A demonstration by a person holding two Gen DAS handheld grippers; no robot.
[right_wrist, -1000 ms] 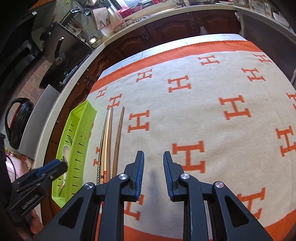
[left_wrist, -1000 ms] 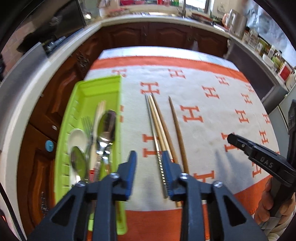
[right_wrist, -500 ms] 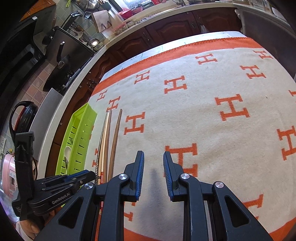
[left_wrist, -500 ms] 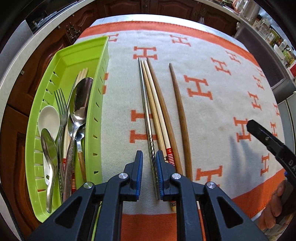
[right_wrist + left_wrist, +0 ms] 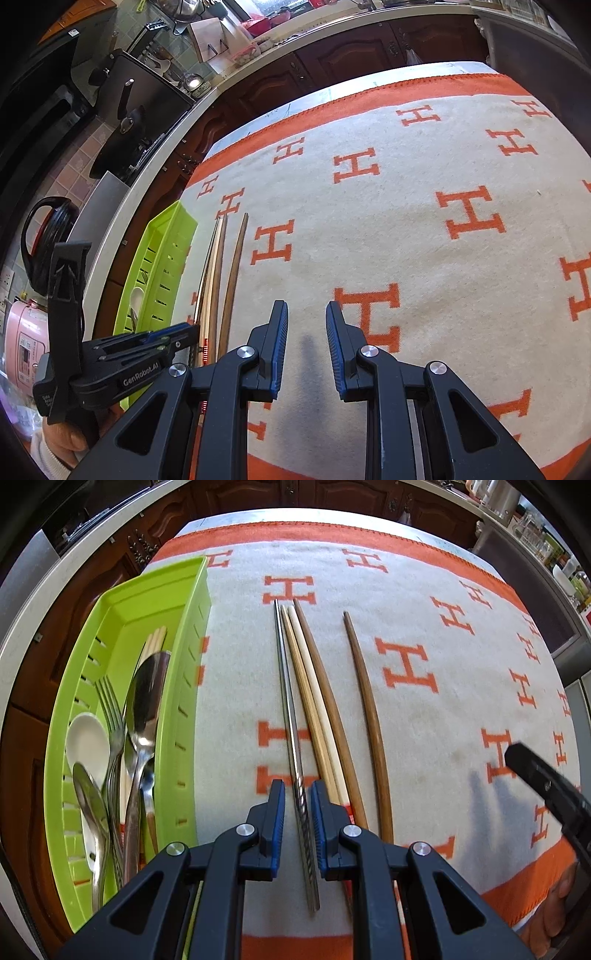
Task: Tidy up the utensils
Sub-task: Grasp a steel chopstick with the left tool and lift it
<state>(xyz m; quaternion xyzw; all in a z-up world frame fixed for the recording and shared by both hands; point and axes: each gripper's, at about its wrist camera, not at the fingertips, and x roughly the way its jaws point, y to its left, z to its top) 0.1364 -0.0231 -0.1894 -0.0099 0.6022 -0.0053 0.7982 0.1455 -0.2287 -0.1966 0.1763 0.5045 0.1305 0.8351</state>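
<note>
Sorting part done: green tray (image 5: 192, 686) at left already holds spoons, fork (image 5: 110, 716) and pale chopsticks. Left on blanket (image 5: 424, 602), right of tray: metal chopstick (image 5: 286, 698), two pale chopsticks (image 5: 308, 690), two brown chopsticks (image 5: 364, 709). Left gripper (image 5: 297, 805) straddles metal chopstick's near end, jaws narrow, not clamped. Right gripper (image 5: 306, 332) parted, empty, over bare blanket at right.
</note>
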